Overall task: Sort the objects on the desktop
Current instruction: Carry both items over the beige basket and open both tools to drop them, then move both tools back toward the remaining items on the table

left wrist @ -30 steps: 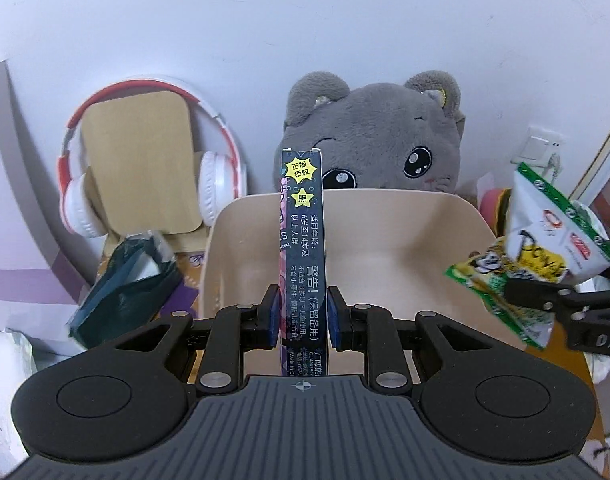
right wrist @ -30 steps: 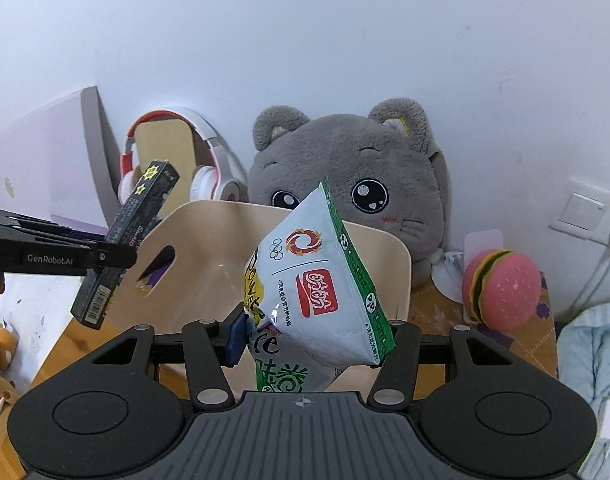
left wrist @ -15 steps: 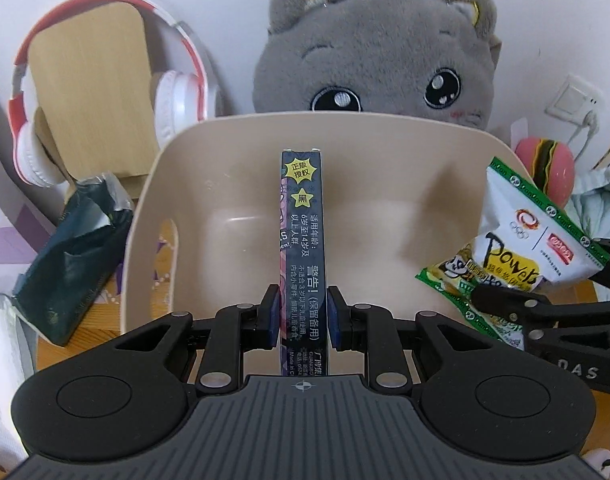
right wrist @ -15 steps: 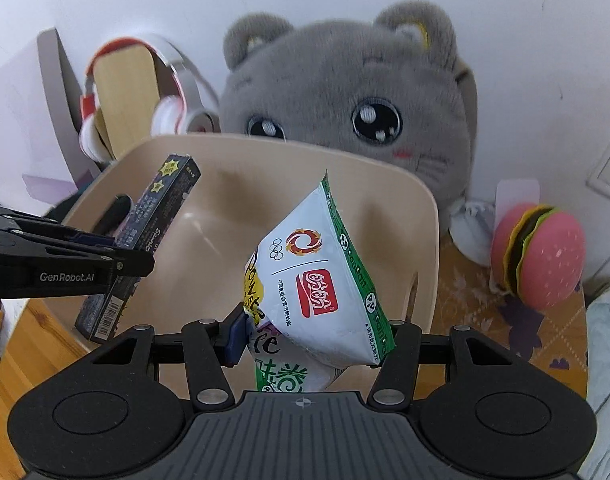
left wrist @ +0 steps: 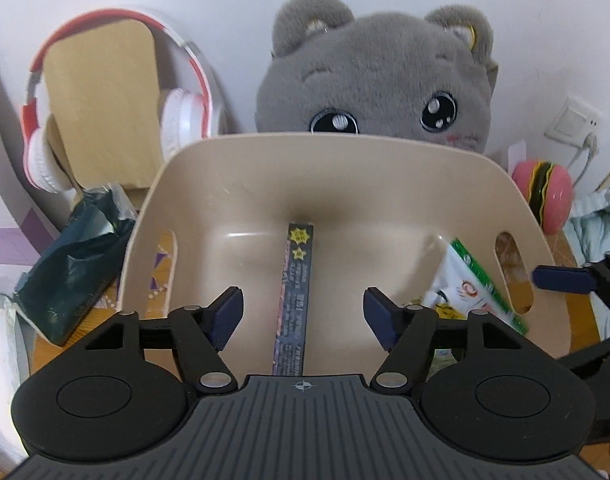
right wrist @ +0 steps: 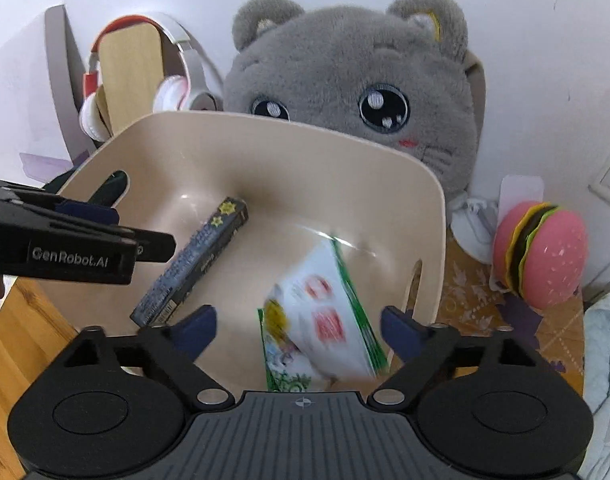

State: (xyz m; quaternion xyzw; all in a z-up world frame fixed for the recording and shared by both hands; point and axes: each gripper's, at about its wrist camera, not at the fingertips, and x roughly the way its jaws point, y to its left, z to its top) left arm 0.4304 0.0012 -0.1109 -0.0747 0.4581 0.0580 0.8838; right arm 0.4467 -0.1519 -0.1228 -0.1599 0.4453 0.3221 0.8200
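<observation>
Both grippers, left (left wrist: 303, 312) and right (right wrist: 299, 330), have just spread open; box (left wrist: 296, 296) and snack bag (right wrist: 325, 320) now lie in the centre bin (left wrist: 345, 168); clutter around remains unsorted.

A second ago the left claw (left wrist: 303, 312) was clamped on the dark narrow box (left wrist: 295, 296); its jaws have just been opening, and the box now lies loose in the beige tub (left wrist: 345, 168), at the frame's centre, touching neither pad; the right claw (right wrist: 299, 330) pinched the snack bag (right wrist: 325, 320) before; its jaws have also just been opening wide, and the bag, blurred, sits lower in the tub toward the right wall; both views have dropped closer over the tub.
</observation>
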